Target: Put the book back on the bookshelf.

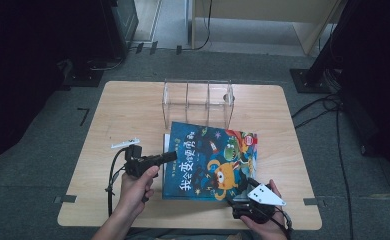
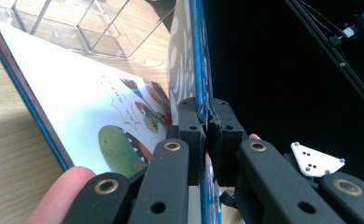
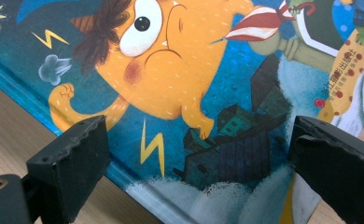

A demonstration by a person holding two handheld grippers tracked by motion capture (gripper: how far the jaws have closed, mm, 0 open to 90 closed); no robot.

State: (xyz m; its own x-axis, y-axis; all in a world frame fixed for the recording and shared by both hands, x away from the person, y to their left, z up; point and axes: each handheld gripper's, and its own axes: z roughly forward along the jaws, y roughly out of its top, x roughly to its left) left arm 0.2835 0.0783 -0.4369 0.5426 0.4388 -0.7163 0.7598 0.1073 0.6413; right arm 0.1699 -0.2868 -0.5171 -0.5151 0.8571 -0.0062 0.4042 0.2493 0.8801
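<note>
A children's picture book lies on the wooden bench, just in front of a clear plastic divider rack. The left gripper, jaws clamped tight, pinches the blue front cover at the book's left edge, lifting it off the illustrated page. The right gripper hovers over the book's near right corner, jaws spread wide with nothing gripped.

Large yellow Chinese title "我会变得很勇敢" (partly legible) on picture book's cover
</note>
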